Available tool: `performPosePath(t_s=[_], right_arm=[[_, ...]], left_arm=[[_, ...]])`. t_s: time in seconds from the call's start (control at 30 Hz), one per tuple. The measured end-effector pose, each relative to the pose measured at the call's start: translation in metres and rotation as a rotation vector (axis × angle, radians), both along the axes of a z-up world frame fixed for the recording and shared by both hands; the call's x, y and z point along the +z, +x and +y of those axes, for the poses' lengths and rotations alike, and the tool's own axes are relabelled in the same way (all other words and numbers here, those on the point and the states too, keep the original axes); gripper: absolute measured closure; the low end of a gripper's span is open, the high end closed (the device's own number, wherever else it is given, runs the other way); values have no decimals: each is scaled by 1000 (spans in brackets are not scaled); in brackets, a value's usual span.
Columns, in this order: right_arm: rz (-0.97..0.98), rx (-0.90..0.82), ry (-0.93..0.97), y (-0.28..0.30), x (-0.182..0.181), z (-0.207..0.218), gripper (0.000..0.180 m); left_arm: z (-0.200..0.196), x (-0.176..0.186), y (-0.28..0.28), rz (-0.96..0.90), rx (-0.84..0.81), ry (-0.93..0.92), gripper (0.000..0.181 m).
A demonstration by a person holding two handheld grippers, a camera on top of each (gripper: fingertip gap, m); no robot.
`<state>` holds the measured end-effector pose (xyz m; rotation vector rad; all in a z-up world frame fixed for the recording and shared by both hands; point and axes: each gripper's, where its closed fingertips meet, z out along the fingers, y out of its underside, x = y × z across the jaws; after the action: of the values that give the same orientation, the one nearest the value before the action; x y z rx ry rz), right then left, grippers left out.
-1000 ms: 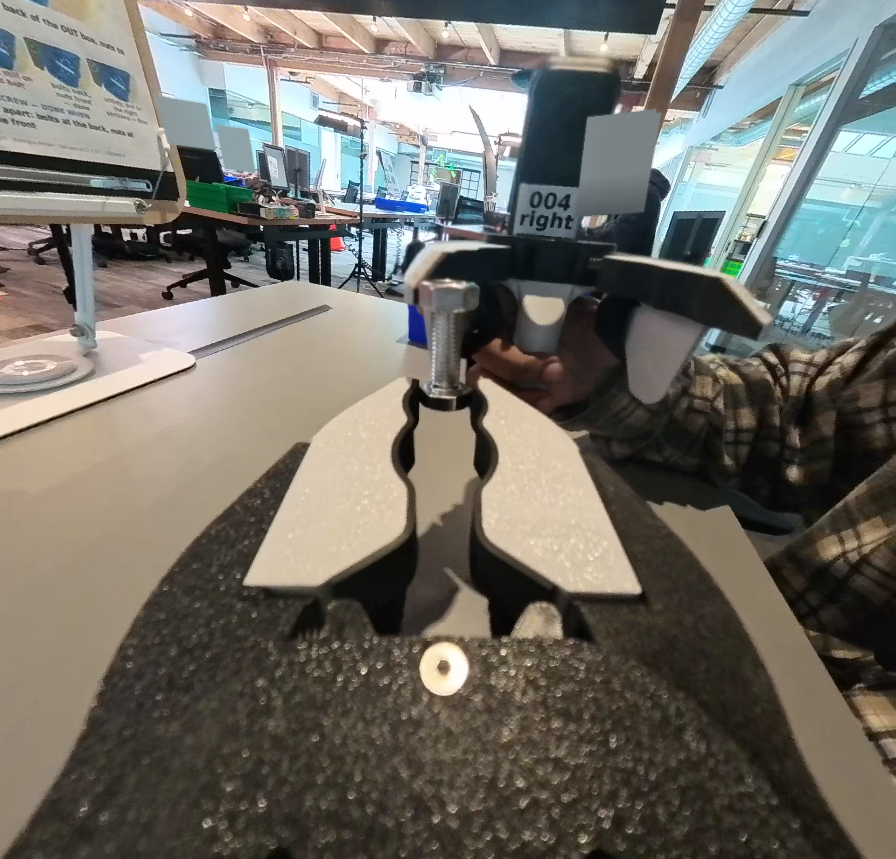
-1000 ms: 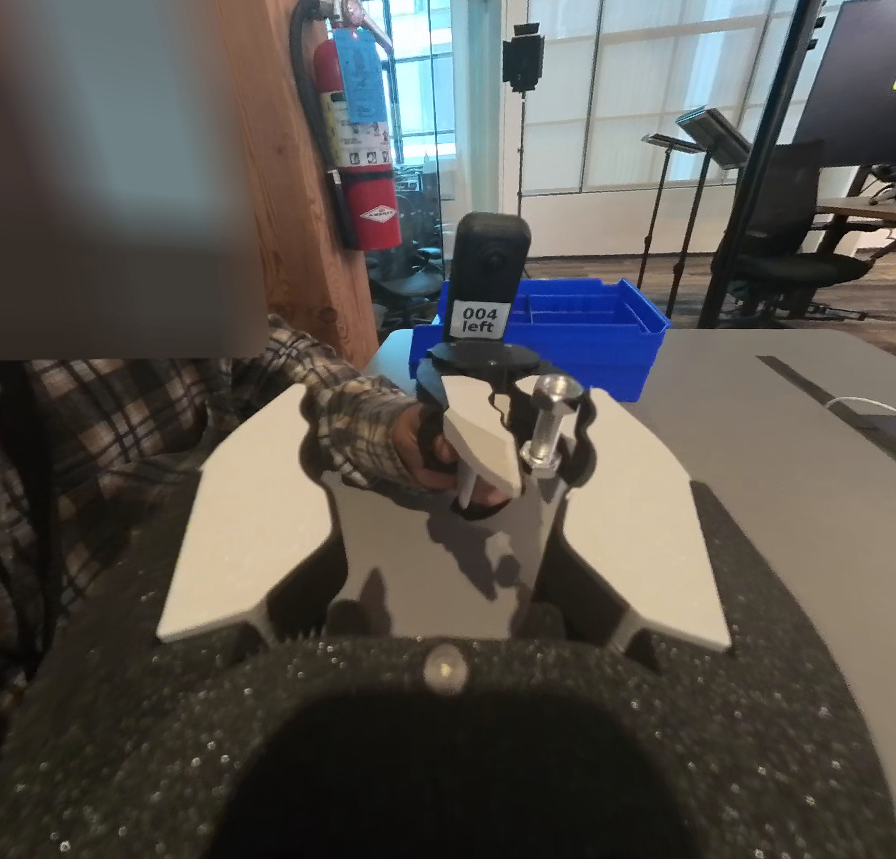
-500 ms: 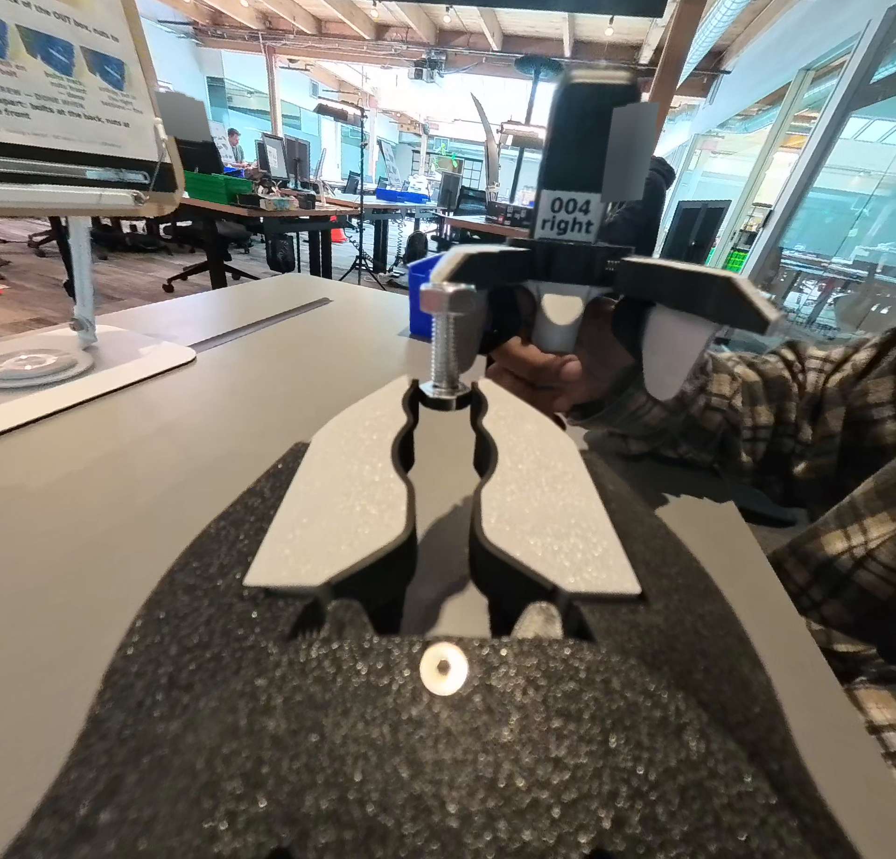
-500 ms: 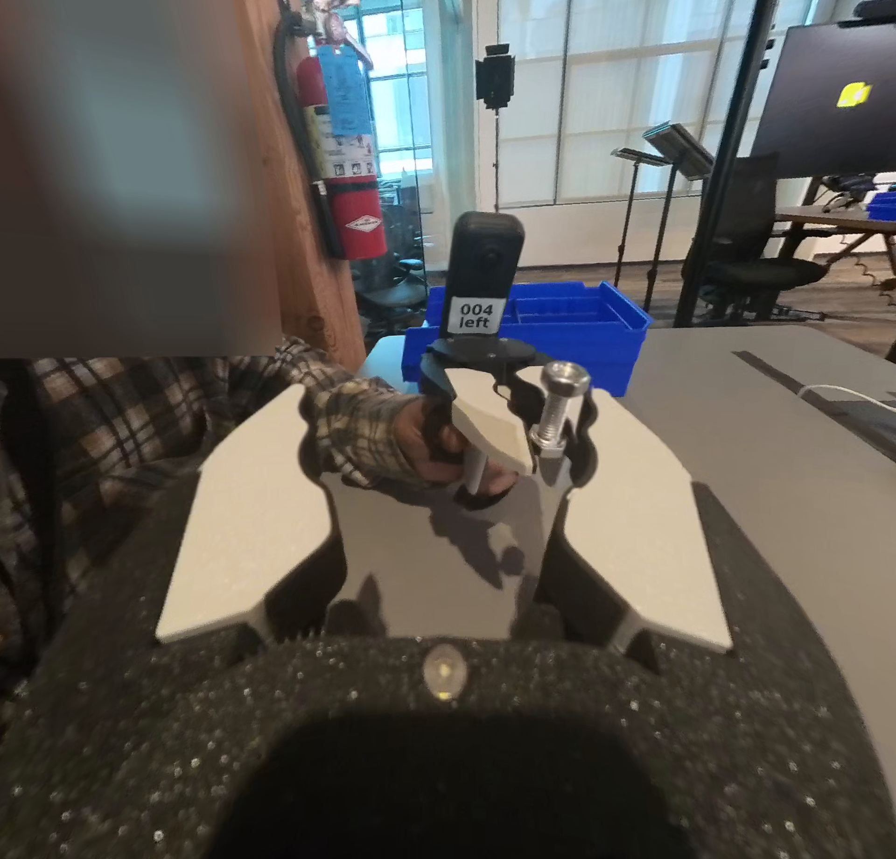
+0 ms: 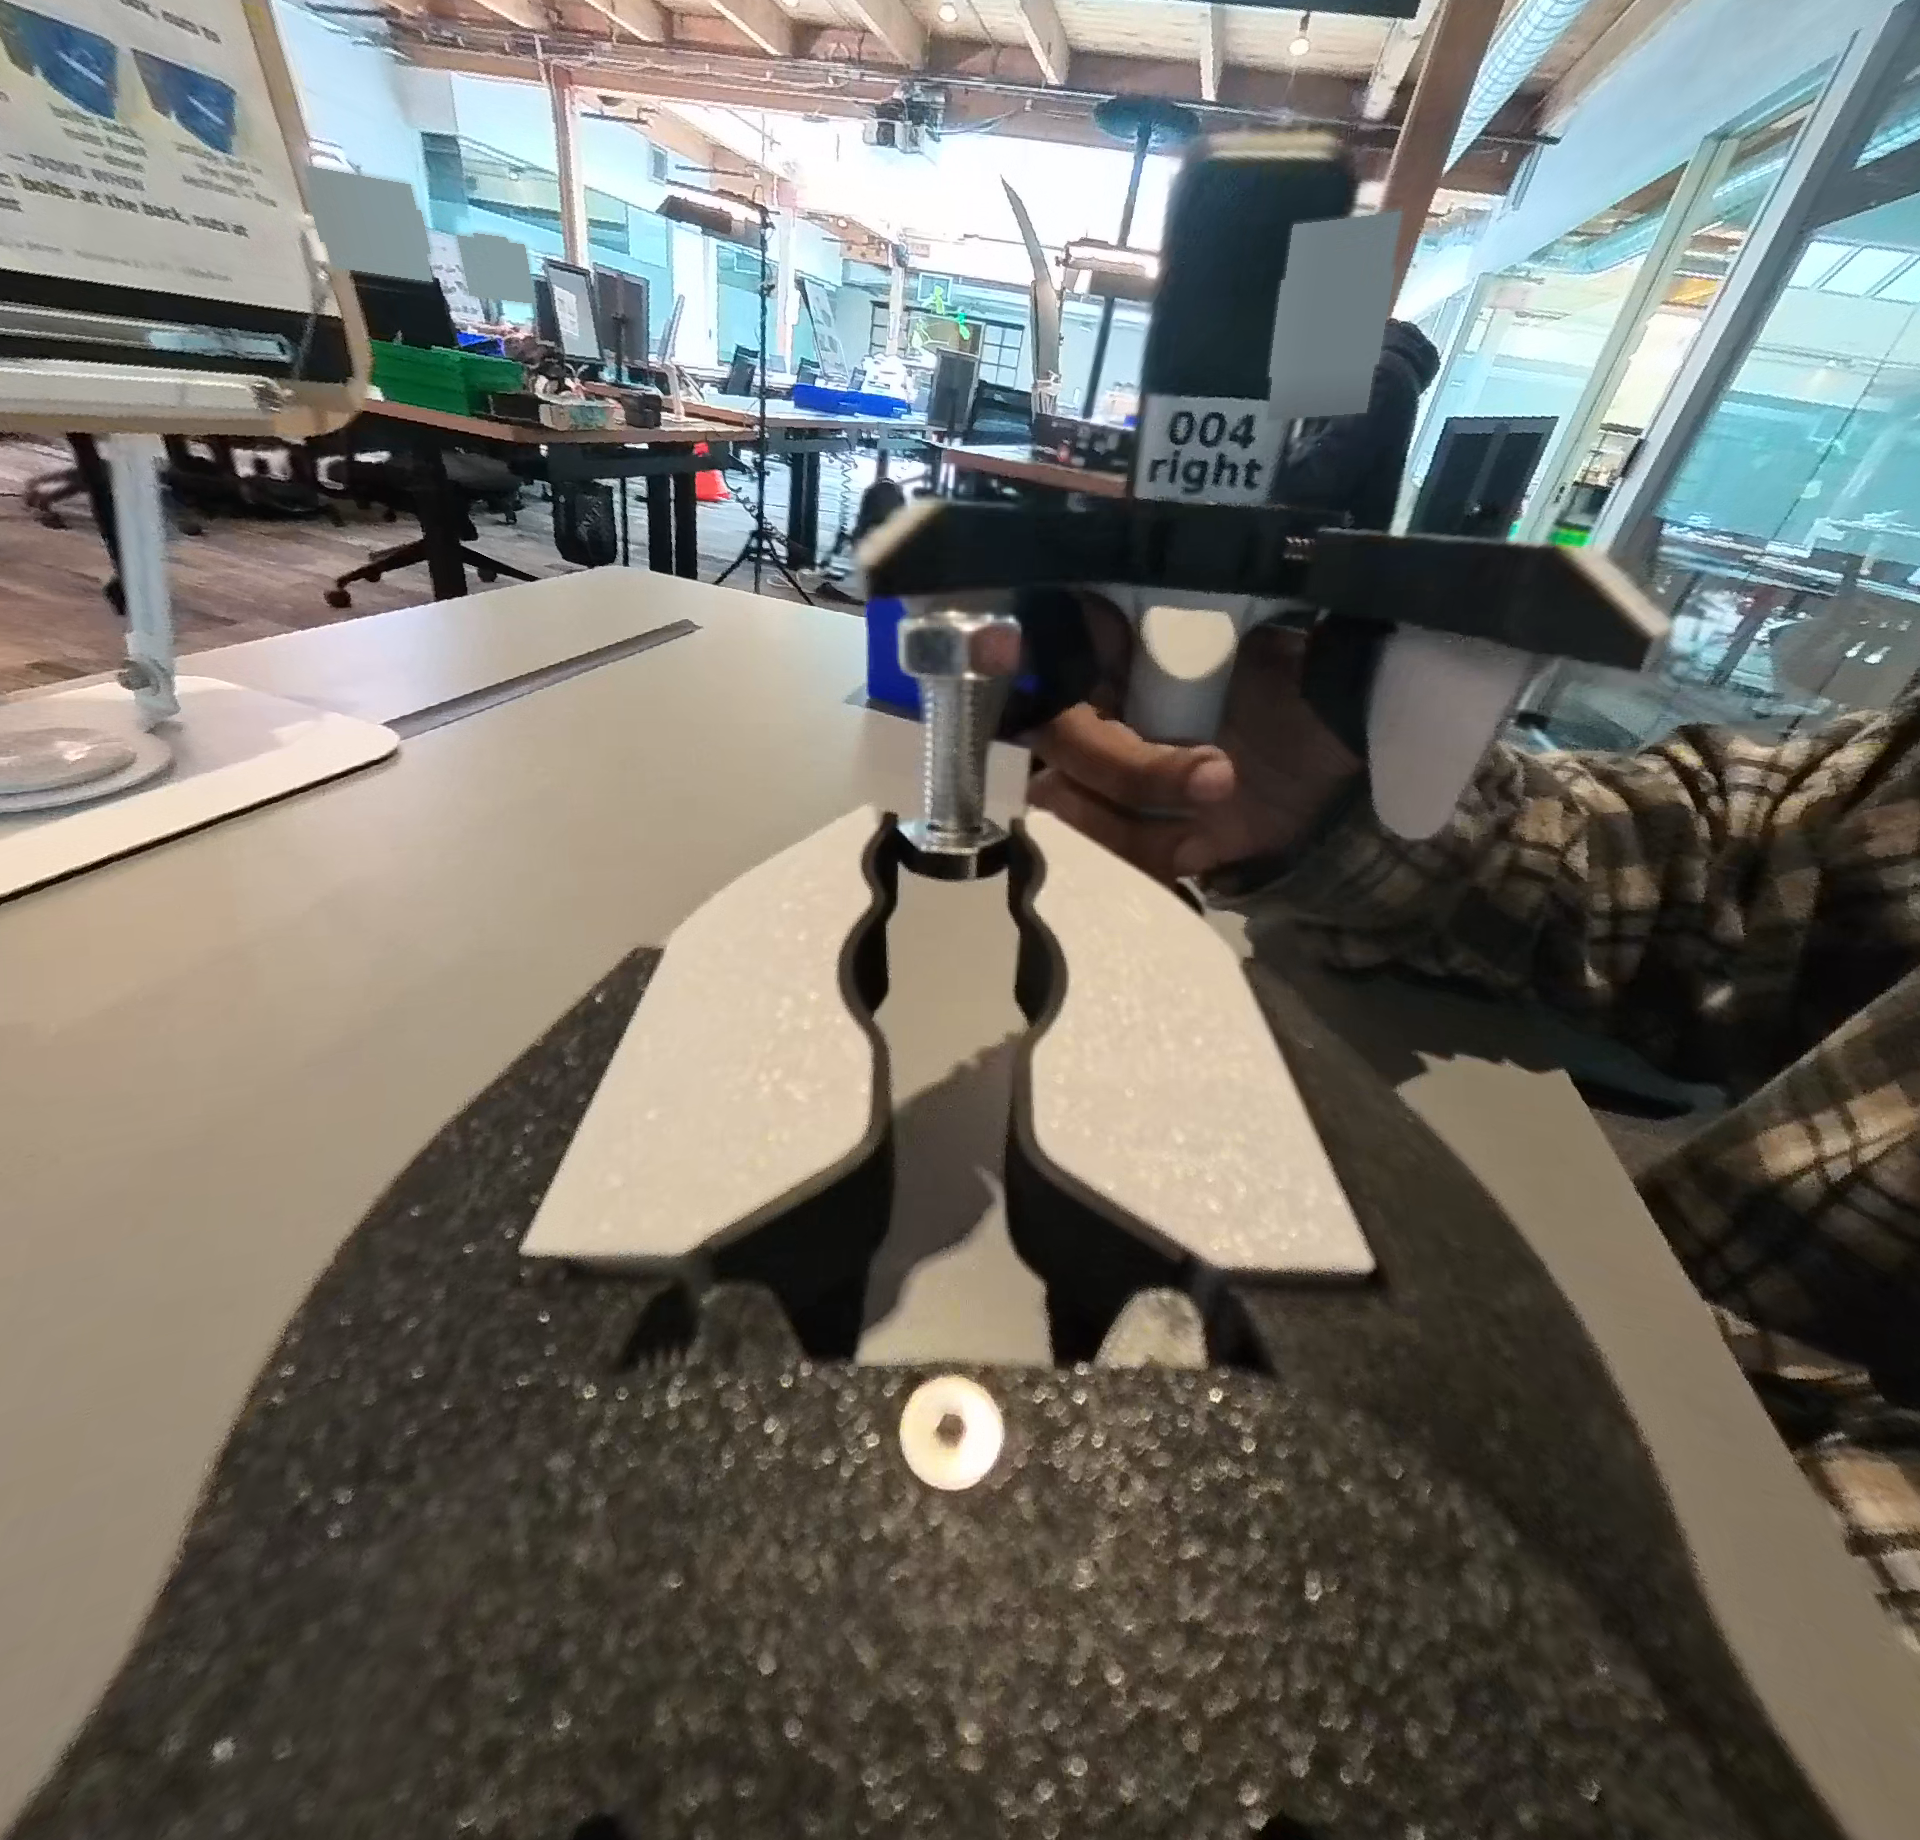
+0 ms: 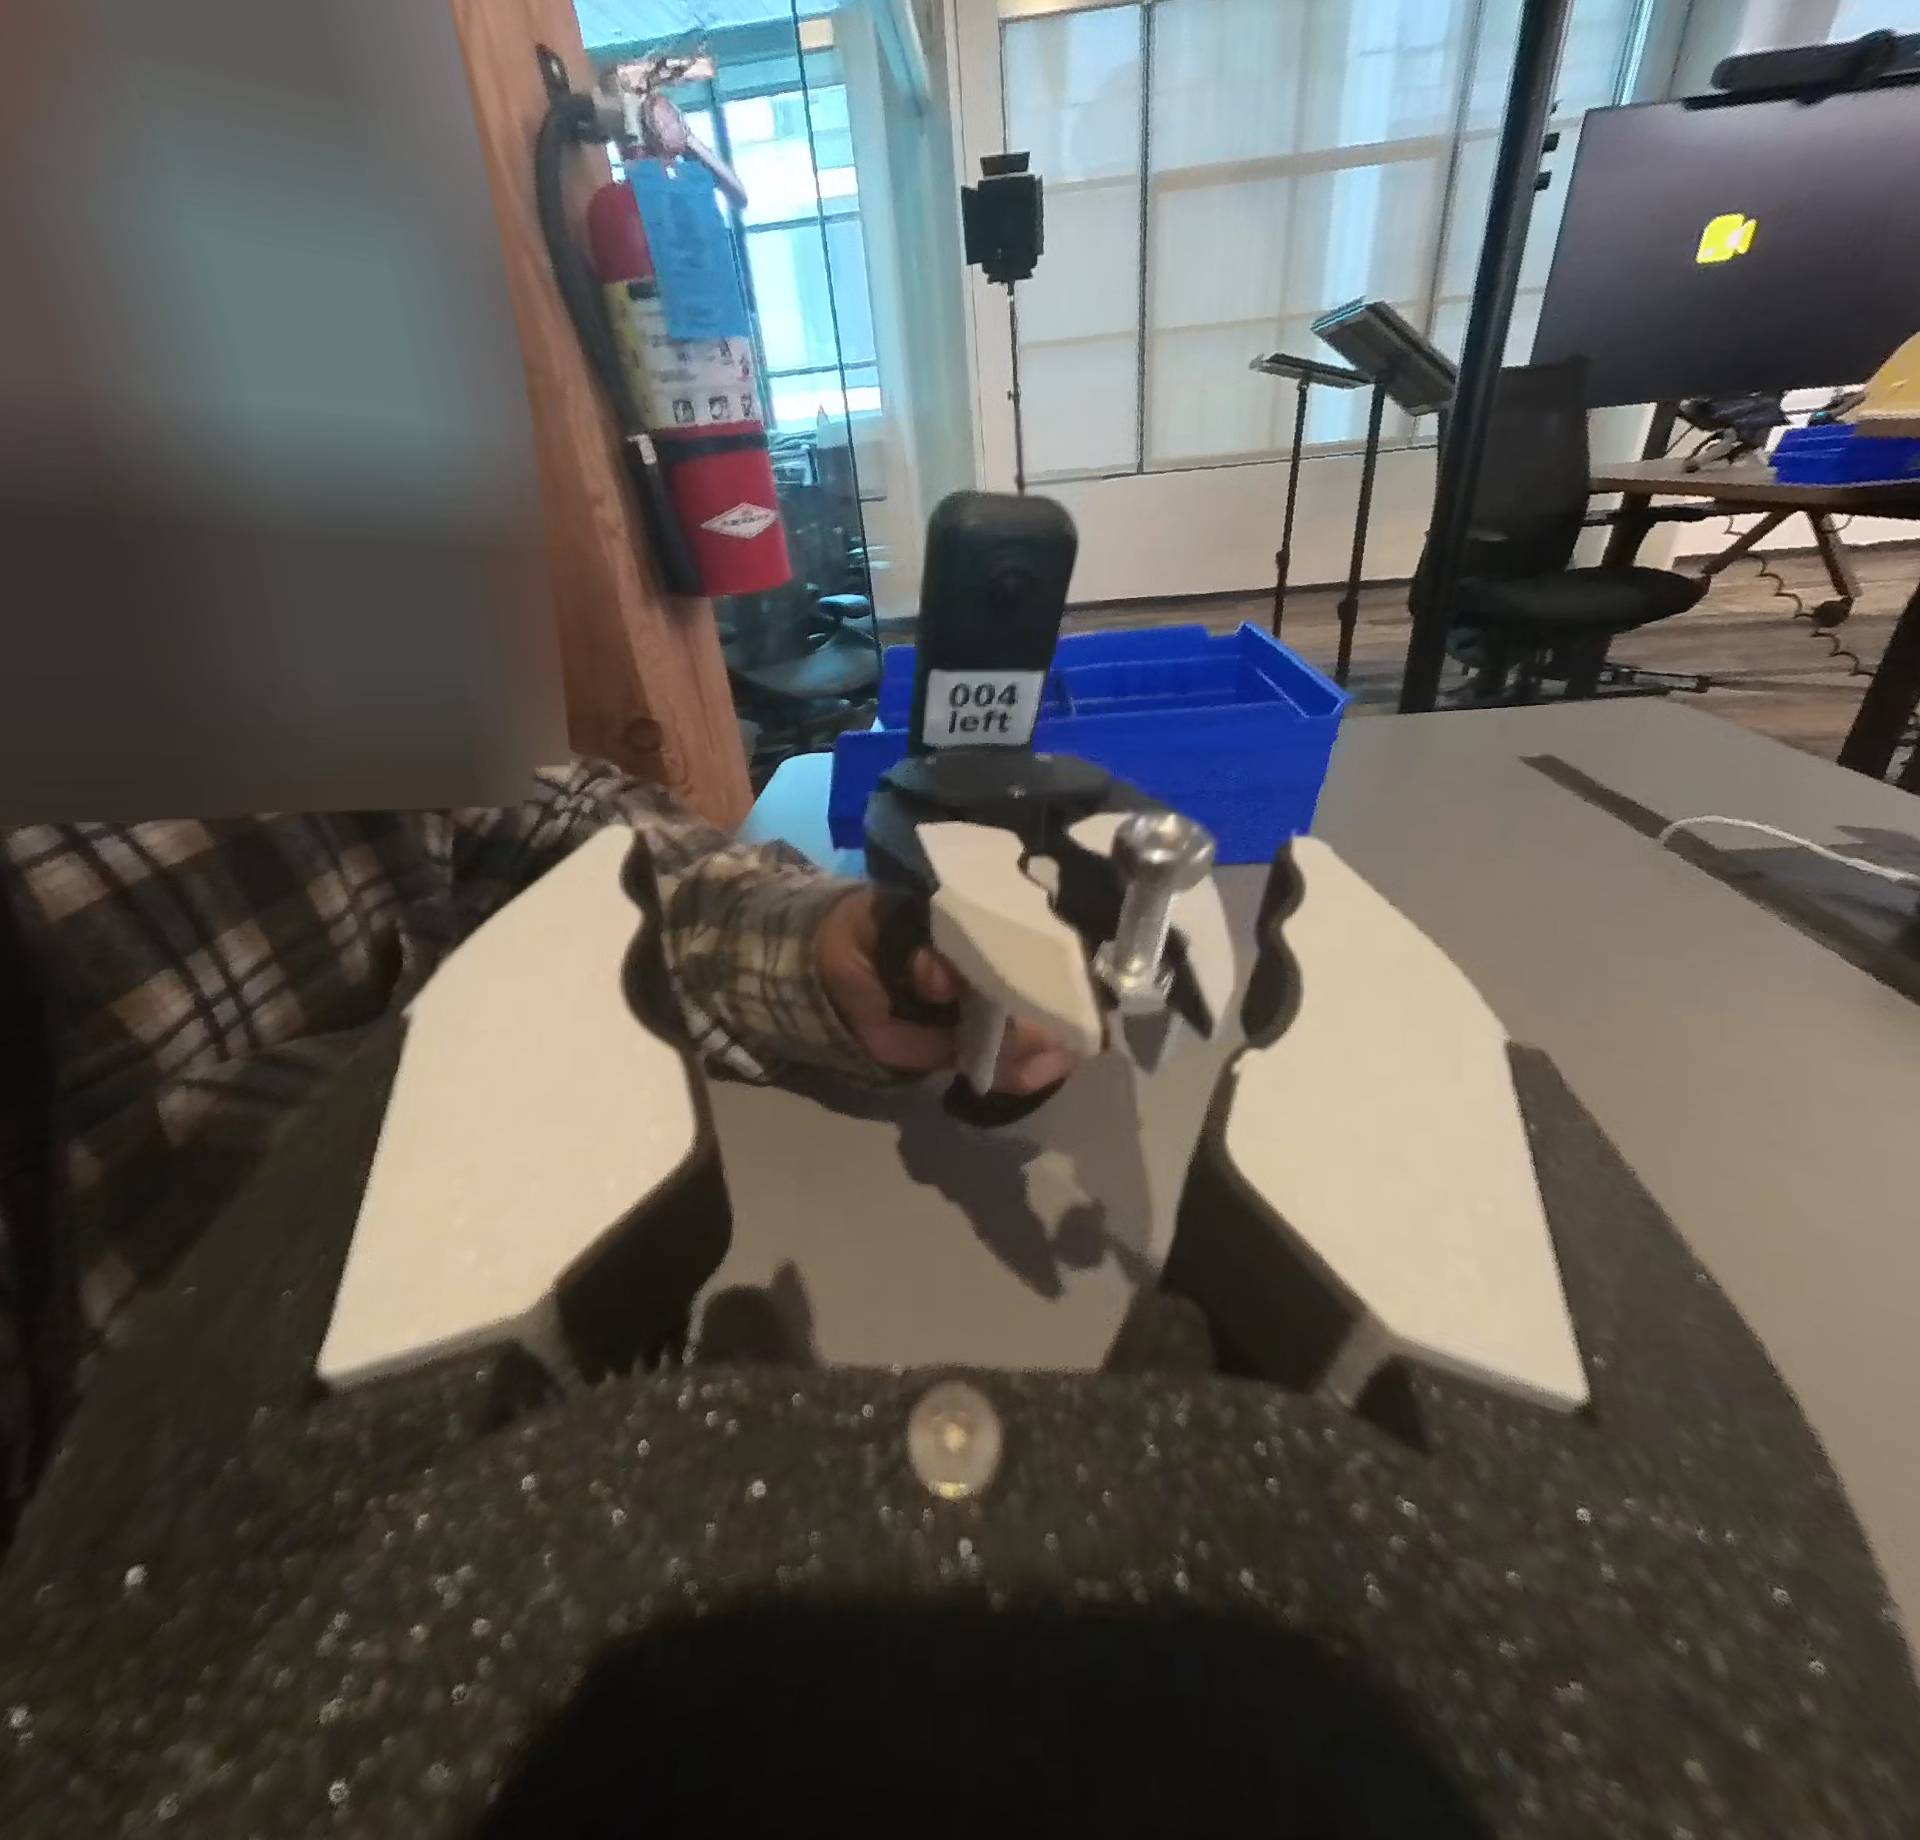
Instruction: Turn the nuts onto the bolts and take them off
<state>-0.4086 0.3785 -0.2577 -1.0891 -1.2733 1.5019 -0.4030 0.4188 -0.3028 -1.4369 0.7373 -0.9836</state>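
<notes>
A silver bolt (image 5: 956, 741) stands upright, head up, threaded into a nut (image 5: 951, 848). My left gripper (image 5: 951, 834) is shut on the nut at its fingertips and holds it above the grey table (image 5: 312, 1011). My right gripper (image 5: 1184, 585) faces it, open wide, and its one finger hangs just over the bolt head. In the right wrist view my right gripper (image 6: 956, 855) is open and empty. The bolt (image 6: 1151, 907) and nut (image 6: 1136, 982) sit between its spread fingers, held by the left gripper (image 6: 1122, 1001).
A blue bin (image 6: 1195, 741) stands on the table behind the left gripper. A sign stand on a white base (image 5: 156, 751) is at the left. A white cable (image 6: 1745, 834) lies at the right. Plaid sleeves (image 5: 1662, 907) reach in from the side. Spacing between my two grippers at the tips: around 6 cm.
The right gripper has risen and shifted sideways, still open, so that one finger is now just above the bolt head. The left gripper holds the nut and bolt steady.
</notes>
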Motion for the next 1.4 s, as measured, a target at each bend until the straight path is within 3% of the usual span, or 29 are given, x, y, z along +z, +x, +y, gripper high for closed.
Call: performPosePath(t_s=[0.17, 0.37, 0.97, 1.03, 1.1, 1.23, 1.4], right_arm=[[-21, 79, -31, -12, -4, -12, 68], [7, -19, -18, 4, -2, -5, 67], [-41, 64, -1, -11, -6, -15, 67], [-47, 47, 7, -6, -7, -21, 60], [-47, 37, 29, 6, -9, -25, 69], [-27, -15, 18, 6, -4, -11, 66], [-41, 59, 4, -8, -7, -18, 65]], left_arm=[[-2, 1, 4, 9, 4, 12, 161], [1, 1, -3, 6, 15, 4, 161], [-5, 3, 6, 15, 1, 29, 161], [-3, 3, 2, 12, 10, 23, 161], [0, 3, -1, 10, 22, 14, 161], [-2, 2, 2, 0, 0, 4, 161], [-5, 6, 5, 2, -1, 27, 161]])
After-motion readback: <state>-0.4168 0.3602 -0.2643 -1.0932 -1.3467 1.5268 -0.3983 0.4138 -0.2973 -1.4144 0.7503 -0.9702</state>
